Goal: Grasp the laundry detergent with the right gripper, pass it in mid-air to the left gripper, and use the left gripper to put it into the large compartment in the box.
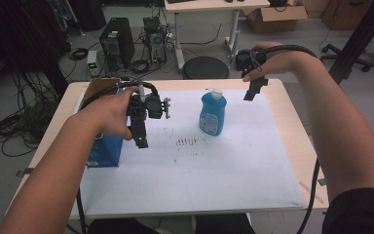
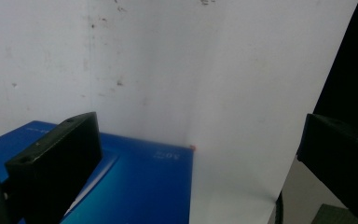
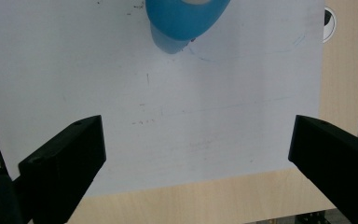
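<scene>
The left gripper hangs above the near-left part of the white sheet, jaws pointing down and standing wide apart with nothing between them; in the left gripper view the blue box lies right under them, toward the left jaw. The right gripper hovers over the far-right part of the sheet, its 2 jaws also spread and empty, aimed down at the sheet. Between the 2 tools stands the bottle, blue with a pale cap, upright on the sheet and touching neither tool, its long axis vertical. It lies to the left of the right gripper and to the right of the left one, and in the right gripper view it sits past the jaw tips, at the top. The right gripper looks the nearer, so I'd guess a grab falls to that hand, moving in sideways. The box stands at the sheet's left edge, well apart from the bottle.
</scene>
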The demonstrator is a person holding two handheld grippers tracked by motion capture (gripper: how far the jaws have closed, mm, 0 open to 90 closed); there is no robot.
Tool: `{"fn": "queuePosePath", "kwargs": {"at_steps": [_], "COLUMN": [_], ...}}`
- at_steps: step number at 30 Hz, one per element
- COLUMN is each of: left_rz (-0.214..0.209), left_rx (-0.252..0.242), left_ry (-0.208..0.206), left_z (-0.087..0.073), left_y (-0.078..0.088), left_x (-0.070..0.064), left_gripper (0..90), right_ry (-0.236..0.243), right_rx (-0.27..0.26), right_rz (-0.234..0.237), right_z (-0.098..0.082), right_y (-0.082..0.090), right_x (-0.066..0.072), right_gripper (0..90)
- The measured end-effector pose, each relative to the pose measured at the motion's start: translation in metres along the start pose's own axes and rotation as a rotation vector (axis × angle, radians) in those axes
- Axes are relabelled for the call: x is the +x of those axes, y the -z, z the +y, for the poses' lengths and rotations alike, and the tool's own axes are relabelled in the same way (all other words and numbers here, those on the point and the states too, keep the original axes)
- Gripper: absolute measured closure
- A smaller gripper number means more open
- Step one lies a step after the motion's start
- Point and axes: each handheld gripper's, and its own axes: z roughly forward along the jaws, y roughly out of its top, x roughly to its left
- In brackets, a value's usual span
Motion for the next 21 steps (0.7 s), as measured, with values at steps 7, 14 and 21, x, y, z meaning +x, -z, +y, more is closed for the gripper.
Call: {"fn": "queuePosePath", "kwargs": {"at_steps": [7, 14, 21], "left_rz": [0.014, 0.024, 0.013], "left_rx": [-0.011, -0.012, -0.016], "left_ry": [-0.022, -0.044, -0.034], "left_z": [0.003, 0.004, -0.003], "left_y": [0.004, 0.008, 0.008], "left_x": [-0.007, -0.024, -0.036], "left_gripper": [0.2, 0.2, 0.2], "right_ry": [-0.001, -0.006, -0.013], "right_rx": [0.0, 0.007, -0.013], "right_rz": [0.002, 0.001, -0.011], "right_z": [-0.002, -0.004, -0.007], "right_y": [-0.003, -0.01, -0.012], "right_x": [0.0, 0.008, 0.016], "right_gripper": [3.9, 4.1, 3.8]}}
